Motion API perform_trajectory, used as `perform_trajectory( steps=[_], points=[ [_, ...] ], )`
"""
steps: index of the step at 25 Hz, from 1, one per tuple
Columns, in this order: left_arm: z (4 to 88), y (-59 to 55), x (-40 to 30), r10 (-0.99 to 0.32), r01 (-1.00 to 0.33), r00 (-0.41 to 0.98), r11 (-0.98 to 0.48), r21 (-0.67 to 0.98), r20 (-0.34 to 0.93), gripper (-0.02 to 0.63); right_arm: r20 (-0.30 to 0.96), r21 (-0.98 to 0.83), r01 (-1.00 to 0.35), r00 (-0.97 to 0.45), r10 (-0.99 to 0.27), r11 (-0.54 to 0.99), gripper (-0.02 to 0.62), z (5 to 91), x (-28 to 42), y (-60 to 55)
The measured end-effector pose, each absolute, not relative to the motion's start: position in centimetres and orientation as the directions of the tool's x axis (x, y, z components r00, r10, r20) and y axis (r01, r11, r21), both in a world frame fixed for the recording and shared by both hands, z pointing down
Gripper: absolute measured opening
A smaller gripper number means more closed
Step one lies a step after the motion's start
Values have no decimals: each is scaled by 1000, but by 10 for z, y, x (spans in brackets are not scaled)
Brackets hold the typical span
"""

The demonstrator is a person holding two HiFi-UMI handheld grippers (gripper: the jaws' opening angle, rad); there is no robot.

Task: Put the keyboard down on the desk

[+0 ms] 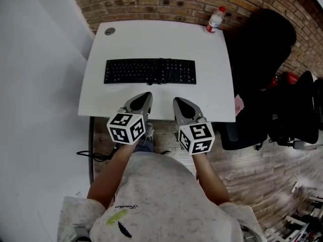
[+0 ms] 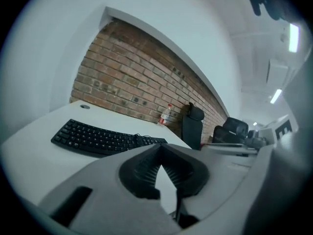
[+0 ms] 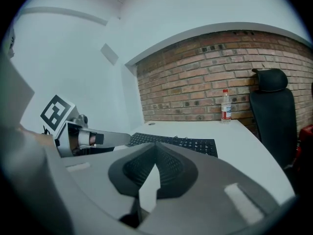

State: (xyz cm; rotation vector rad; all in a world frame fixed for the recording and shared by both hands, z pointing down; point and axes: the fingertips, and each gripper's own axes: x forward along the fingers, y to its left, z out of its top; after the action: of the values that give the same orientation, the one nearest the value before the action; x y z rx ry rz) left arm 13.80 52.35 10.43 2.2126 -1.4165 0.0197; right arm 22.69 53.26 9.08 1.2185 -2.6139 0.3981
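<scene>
Head view: keyboard (image 1: 150,71) is lying flat on the white table (image 1: 151,39), long axis running left to right, ahead of both claws. Left claw (image 1: 146,96) and right claw (image 1: 177,101) are hovering at the near edge, about equally near it, touching nothing.
Left gripper view: jaws are pressing together, empty; keyboard (image 2: 102,138) is sitting ahead, slightly left.
Right gripper view: jaws are likewise meeting on nothing; keyboard (image 3: 176,142) is lying straight ahead.
Put-down is looking finished.

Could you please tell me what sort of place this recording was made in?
Most likely an office or workroom: a black keyboard lies on a white desk, black office chairs stand to the desk's right, and a brick wall runs behind it.
</scene>
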Motion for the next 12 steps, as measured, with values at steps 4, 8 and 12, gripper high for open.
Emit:
perform_trajectory(
  steps=[4, 8, 12],
  points=[
    [105, 536, 147, -839, -865, 465, -363, 345, 284, -2, 314, -142, -774, -626, -714, 617, 11, 91, 230, 543],
    [104, 544, 150, -837, -862, 472, -374, 342, 277, -2, 315, -139, -773, -628, -712, 620, 11, 91, 230, 550],
    [102, 548, 154, -840, -863, 472, -378, 335, 268, -2, 316, -130, -771, -628, -711, 623, 11, 90, 233, 556]
  ],
)
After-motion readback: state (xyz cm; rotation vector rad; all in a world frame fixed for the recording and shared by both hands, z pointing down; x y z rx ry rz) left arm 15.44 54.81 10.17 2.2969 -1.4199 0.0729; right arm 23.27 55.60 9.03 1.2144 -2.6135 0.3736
